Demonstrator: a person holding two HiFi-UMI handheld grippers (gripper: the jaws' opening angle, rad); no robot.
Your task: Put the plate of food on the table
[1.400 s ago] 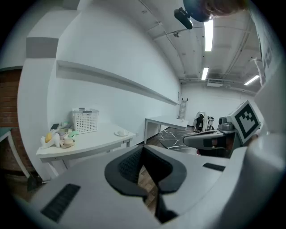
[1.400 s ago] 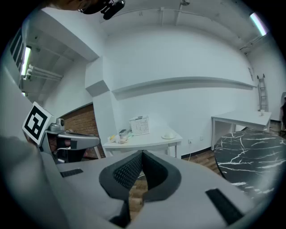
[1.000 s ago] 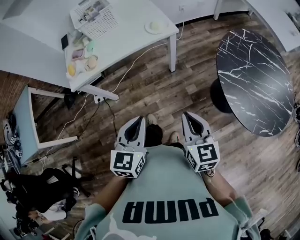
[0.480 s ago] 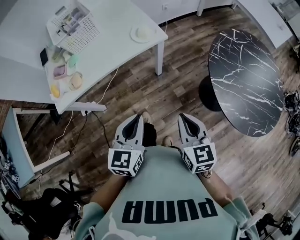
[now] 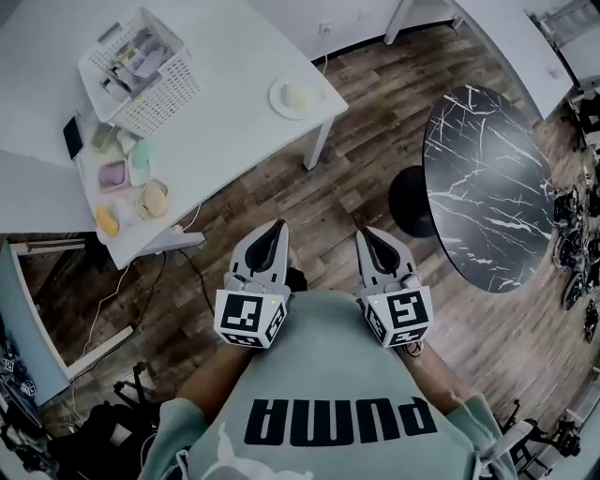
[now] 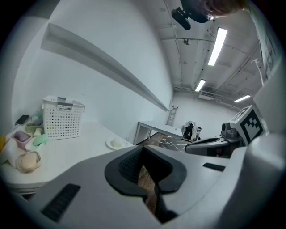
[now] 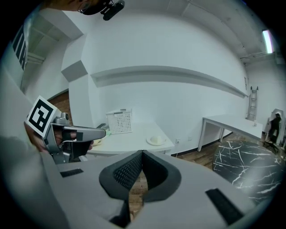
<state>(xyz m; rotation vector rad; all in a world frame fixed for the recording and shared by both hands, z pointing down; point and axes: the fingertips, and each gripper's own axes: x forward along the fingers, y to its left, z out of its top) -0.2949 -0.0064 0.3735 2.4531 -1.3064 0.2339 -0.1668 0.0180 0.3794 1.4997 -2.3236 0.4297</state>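
Note:
A white plate point(image 5: 292, 97) with a pale piece of food on it rests near the right corner of the white table point(image 5: 225, 122). The same plate point(image 6: 116, 143) point(image 7: 156, 140) lies ahead in both gripper views. My left gripper point(image 5: 275, 231) and right gripper point(image 5: 368, 234) are held side by side in front of my torso, over the wooden floor, well short of the table. Both are shut with nothing between the jaws, as the left gripper view point(image 6: 142, 148) and right gripper view point(image 7: 142, 154) show. A round black marble table point(image 5: 487, 187) stands to the right.
A white mesh basket point(image 5: 141, 70) and several small bowls and food items point(image 5: 127, 183) sit on the white table's left part. A cable point(image 5: 187, 253) runs over the floor by the table leg point(image 5: 317, 145). Another white table point(image 5: 487, 28) stands at the back right.
The white table and plate have drawn closer and lower in the head view as I walk toward them. Both grippers keep their pose and stay shut.

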